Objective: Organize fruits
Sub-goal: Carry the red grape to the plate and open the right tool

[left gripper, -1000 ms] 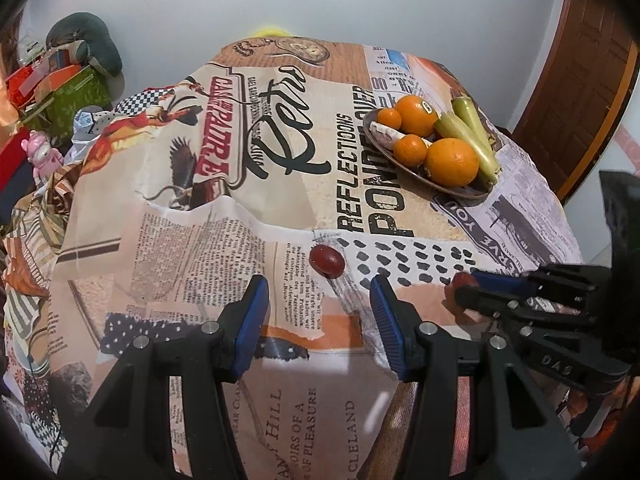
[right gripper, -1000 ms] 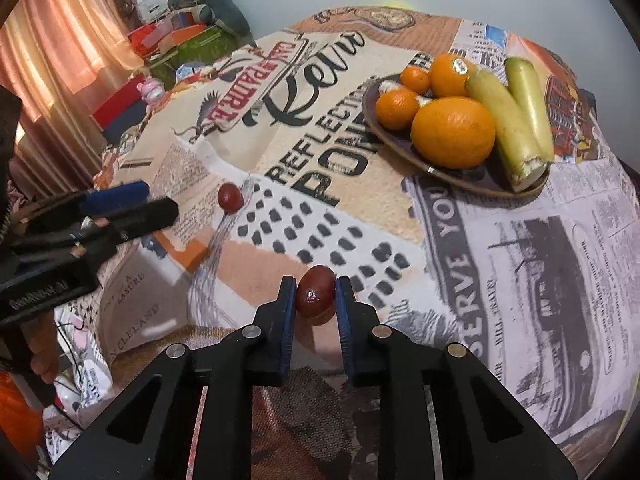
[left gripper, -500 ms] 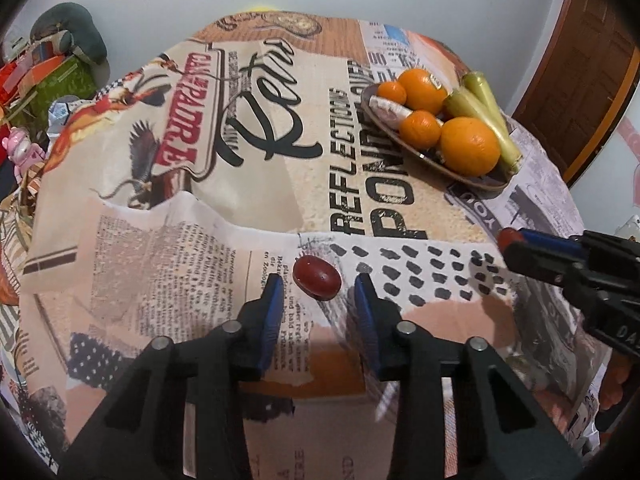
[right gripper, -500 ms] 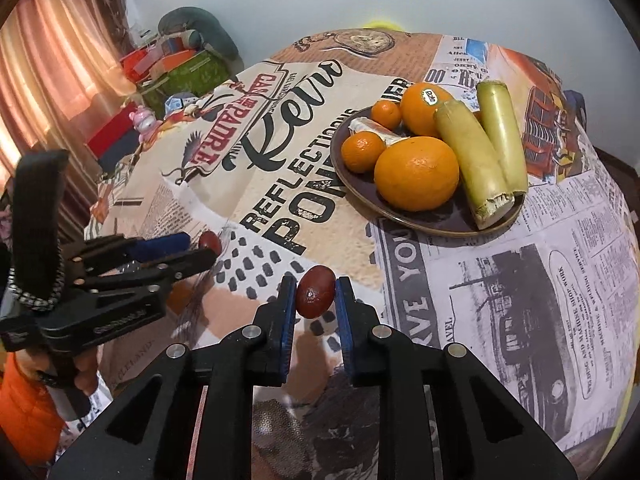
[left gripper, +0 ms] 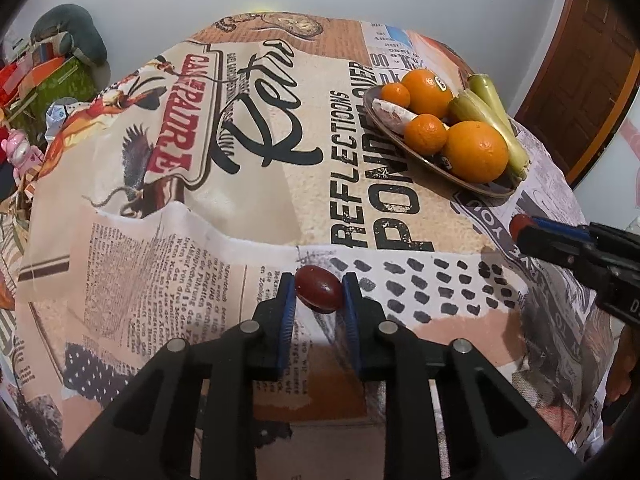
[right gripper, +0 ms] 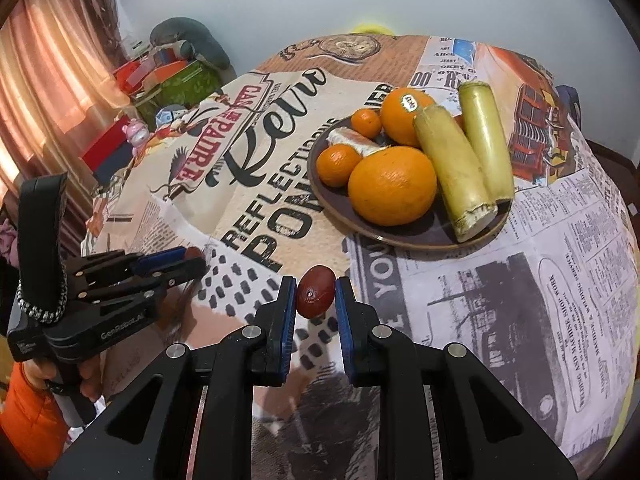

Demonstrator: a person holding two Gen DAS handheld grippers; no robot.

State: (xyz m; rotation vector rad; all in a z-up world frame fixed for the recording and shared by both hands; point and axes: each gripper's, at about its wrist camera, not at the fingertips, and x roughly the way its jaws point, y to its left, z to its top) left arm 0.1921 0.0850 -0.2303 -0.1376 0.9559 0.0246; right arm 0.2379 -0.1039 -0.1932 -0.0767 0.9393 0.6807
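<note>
Left gripper (left gripper: 319, 294): the jaws have just been closing and now pinch a small dark red fruit (left gripper: 318, 289) between the blue pads. The fruit sits at the near middle of the counter (left gripper: 256, 184), low against the printed cloth; whether it still touches the cloth cannot be told.

Right gripper (right gripper: 316, 294): the jaws are clamped on a second dark red fruit (right gripper: 315, 291), oval and held upright between the pads. It is above the cloth, its shadow lying below it on the dotted print. In the left wrist view this gripper enters from the right edge with the red fruit showing at its tip.

The left gripper appears at the left of the right wrist view, held by a hand (right gripper: 86, 376) with an orange sleeve (right gripper: 30, 412) below it.

A brown plate (right gripper: 404, 236) stands on the far right part of the counter, well apart from both grippers. It holds two large oranges (right gripper: 392, 186), one at the near side and one with a sticker at the far side, two small oranges (right gripper: 338, 164), two pale green stalks (right gripper: 456, 172) lying side by side along the right, and a pale wrapped piece between the small oranges.

The counter is covered by a cloth printed with newspaper text and large lettering.

Beyond the counter on the far left are boxes (right gripper: 176, 76) and a small pink toy (left gripper: 22, 154) against the wall.
</note>
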